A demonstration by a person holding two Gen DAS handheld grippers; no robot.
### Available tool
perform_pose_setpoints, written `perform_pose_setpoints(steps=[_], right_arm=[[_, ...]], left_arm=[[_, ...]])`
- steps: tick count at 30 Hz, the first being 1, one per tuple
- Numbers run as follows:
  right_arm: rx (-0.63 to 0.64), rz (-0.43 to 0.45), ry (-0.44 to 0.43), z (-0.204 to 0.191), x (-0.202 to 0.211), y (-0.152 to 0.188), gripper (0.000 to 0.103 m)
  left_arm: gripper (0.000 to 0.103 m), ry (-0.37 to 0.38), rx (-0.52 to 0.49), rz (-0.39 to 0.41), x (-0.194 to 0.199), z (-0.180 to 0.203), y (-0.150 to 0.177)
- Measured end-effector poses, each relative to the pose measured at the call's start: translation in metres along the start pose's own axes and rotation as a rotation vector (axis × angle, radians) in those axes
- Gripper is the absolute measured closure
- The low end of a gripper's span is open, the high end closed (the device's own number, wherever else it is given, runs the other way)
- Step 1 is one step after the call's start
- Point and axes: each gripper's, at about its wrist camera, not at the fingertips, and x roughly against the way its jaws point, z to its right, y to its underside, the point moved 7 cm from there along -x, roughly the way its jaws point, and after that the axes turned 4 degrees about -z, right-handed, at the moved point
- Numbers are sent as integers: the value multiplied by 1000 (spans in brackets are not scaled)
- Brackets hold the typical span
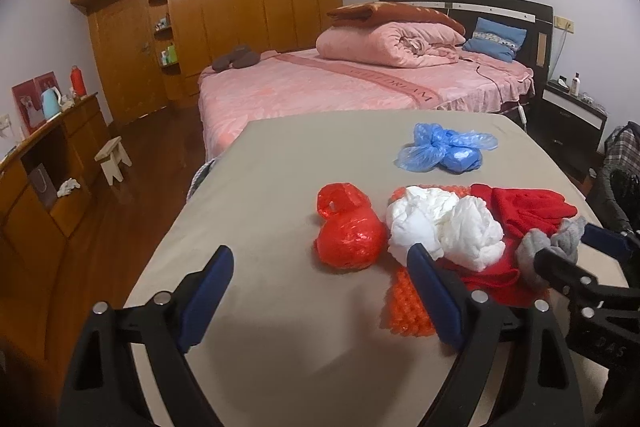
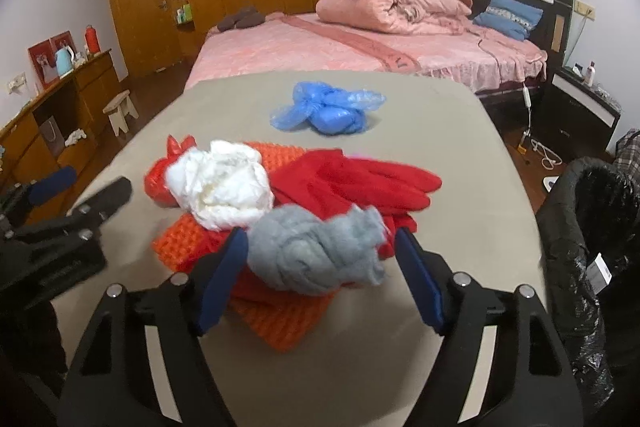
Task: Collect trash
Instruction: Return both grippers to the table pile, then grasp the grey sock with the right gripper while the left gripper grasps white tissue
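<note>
On the beige table lie a tied red plastic bag, a crumpled white bag, a tied blue plastic bag, red gloves, an orange knit cloth and a grey sock bundle. My left gripper is open and empty, just short of the red bag. My right gripper is open, its fingers on either side of the grey sock bundle, not closed on it. The white bag, red gloves and blue bag lie beyond it.
A bin lined with a black bag stands right of the table. A pink bed is behind the table, a nightstand at its right. A wooden sideboard and small stool stand left.
</note>
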Motion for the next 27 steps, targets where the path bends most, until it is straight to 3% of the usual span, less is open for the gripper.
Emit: perform_pose_setpoints(steps=[5, 8, 16, 21, 27], right_arm=[[31, -30, 17, -6, -10, 4, 32], [17, -64, 2, -2, -18, 5, 44], [-13, -35, -88, 6, 4, -2, 77], [-43, -17, -113, 19, 21, -6, 84], [-73, 4, -76, 41, 30, -9, 85]], left_arm=[[16, 0, 5, 1, -1, -2, -1], [16, 0, 7, -2, -1, -2, -1], [20, 45, -5, 5, 2, 13, -6], [23, 91, -31, 18, 6, 35, -10], [28, 131, -49, 20, 6, 52, -11]])
